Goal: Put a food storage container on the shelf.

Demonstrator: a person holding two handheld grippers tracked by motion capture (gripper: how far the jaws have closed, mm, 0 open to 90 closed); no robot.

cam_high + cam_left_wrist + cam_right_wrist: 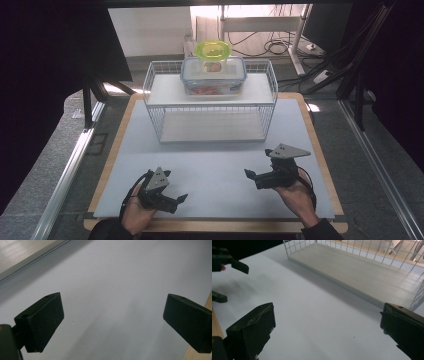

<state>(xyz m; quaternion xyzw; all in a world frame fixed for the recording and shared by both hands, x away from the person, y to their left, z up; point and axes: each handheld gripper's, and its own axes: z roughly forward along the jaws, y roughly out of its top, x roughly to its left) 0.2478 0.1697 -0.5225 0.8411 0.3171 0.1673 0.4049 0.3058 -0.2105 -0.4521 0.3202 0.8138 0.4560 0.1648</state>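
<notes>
— Starting at the left, why is the left gripper (181, 198) parked so low near the front edge of the table (210, 170)?

— It looks like a resting pose. Its jaws stand wide apart with bare white surface between them in the left gripper view, so it holds nothing.

— And the wire rack (210, 100) in the middle?

— It sits toward the far side of the table, open to the front. Its lower shelf is bare. On its top shelf rests the clear lidded container (213, 75), with a small yellow-green bowl (212, 50) stacked on its lid. Up there both are well apart from either gripper.

— The right gripper (248, 174)?

— Also spread open and empty, lying near the front right, pointing left across the table. In its own view the rack's lower shelf lies ahead. I judge both hands are poised before a reach toward the container.
</notes>
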